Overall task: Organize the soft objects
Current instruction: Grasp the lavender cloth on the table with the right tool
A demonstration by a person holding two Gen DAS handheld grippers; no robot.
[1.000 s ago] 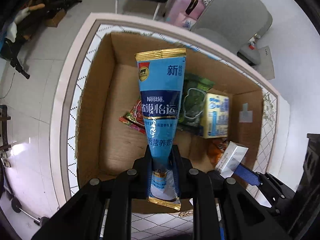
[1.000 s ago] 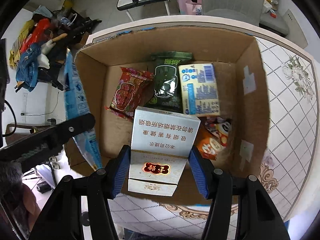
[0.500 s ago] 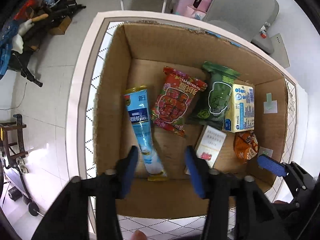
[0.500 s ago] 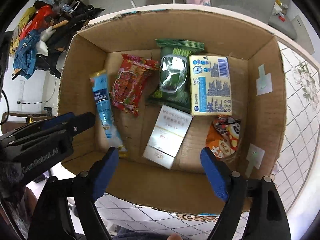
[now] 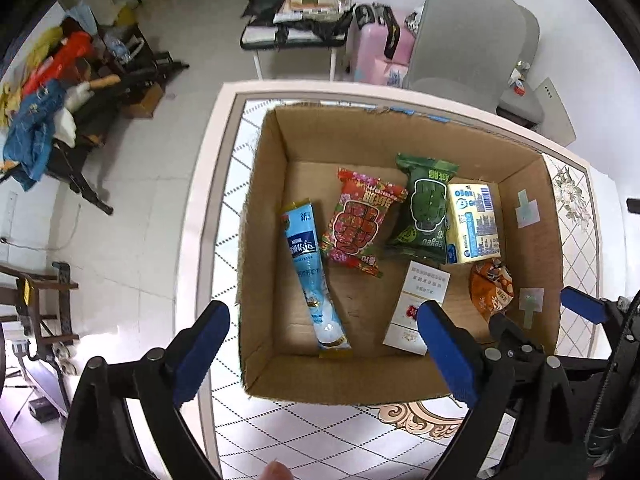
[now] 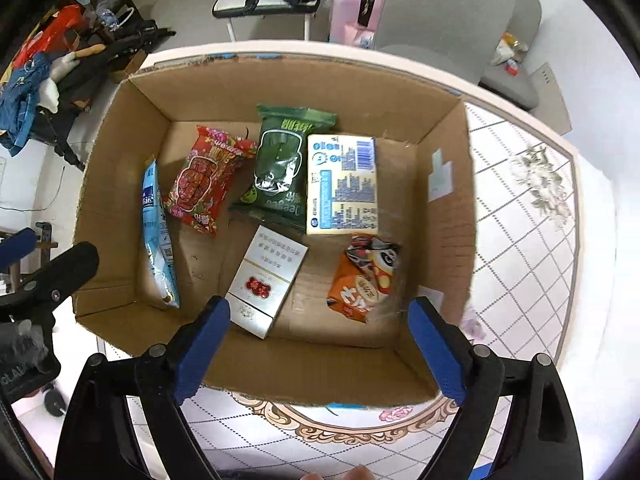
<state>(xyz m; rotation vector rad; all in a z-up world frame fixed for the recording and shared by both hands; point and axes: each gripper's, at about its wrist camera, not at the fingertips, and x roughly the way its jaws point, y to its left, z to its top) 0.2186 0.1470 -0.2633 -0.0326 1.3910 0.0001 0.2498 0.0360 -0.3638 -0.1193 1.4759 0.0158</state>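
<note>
Fingers (image 5: 202,350) (image 6: 434,350) spread, both grippers empty; blue packet (image 5: 313,276) in cardboard box (image 5: 262,240) beyond them.

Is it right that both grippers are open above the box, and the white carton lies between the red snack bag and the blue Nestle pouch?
Not quite. Both the left gripper and right gripper are open, but the right wrist view shows the white carton near the front wall of the box, between the blue Nestle pouch and the orange packet. The red snack bag lies farther back.

Blue pouch (image 5: 312,276) and white carton (image 6: 266,276) released into cardboard box (image 5: 260,208); both hand-held grippers spread, pulled back.
</note>
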